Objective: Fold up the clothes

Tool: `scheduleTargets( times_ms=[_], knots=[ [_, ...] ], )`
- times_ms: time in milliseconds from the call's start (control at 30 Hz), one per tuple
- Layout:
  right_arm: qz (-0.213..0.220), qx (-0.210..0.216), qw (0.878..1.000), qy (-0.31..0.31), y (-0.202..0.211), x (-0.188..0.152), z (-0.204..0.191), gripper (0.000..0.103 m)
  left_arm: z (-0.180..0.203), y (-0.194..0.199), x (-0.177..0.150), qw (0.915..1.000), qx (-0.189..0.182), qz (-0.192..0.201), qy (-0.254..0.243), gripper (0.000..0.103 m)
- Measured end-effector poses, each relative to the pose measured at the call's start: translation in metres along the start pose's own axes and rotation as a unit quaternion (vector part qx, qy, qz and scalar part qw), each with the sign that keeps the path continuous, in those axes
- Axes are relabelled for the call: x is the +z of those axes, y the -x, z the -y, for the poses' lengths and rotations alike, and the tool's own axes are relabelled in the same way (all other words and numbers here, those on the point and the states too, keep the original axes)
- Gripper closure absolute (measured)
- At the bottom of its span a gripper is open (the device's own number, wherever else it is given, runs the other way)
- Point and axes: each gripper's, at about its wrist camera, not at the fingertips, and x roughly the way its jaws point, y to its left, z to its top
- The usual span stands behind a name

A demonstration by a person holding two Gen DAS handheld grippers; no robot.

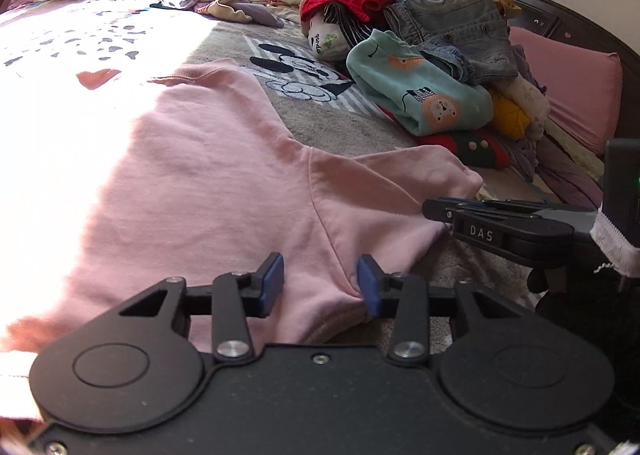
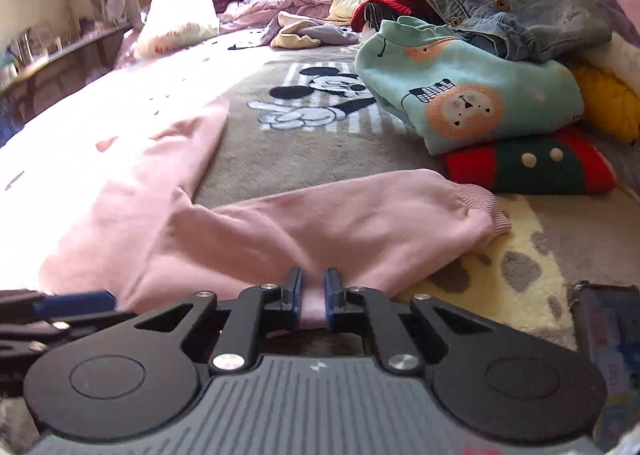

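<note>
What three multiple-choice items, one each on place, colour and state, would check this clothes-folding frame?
1. The mint lion top lies on:
A. a red and green knit
B. the bare blanket
C. the denim

2. The spread sweatshirt is:
A. yellow
B. pink
C. grey

3. The right gripper is:
A. wide open
B. shut on nothing
C. shut on the sweatshirt

Key: 1 A, the knit shows beneath it; 2 B, pink in both views; 3 C, pink cloth sits pinched between its pads.
</note>
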Motion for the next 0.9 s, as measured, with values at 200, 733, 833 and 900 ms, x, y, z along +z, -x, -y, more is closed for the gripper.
scheduleTargets(
  times_ms=[200,733,833,900],
  knots=[
    [0.03,0.001,0.999,-0.042,0.029,0.014,0.013,0.085,-0.009,0.015,-0.005,0.9999,-0.008,0.0,0.013,0.064],
    [0.019,0.162,0.985,-0.055,0.045,0.008,-0.03,0.068,-0.02,0.027,-0.017,0.9995,-0.004,-0.016,0.026,0.064],
    [0.028,0.172,0.98,-0.097,0.028,0.027,-0.016,0.068,-0.022,0.028,-0.017,0.9994,-0.006,-0.018,0.029,0.064],
    [0.008,0.172,0.98,-0.102,0.001,0.038,-0.011,0.069,-0.022,0.027,-0.017,0.9994,-0.006,-0.018,0.028,0.063]
  ],
)
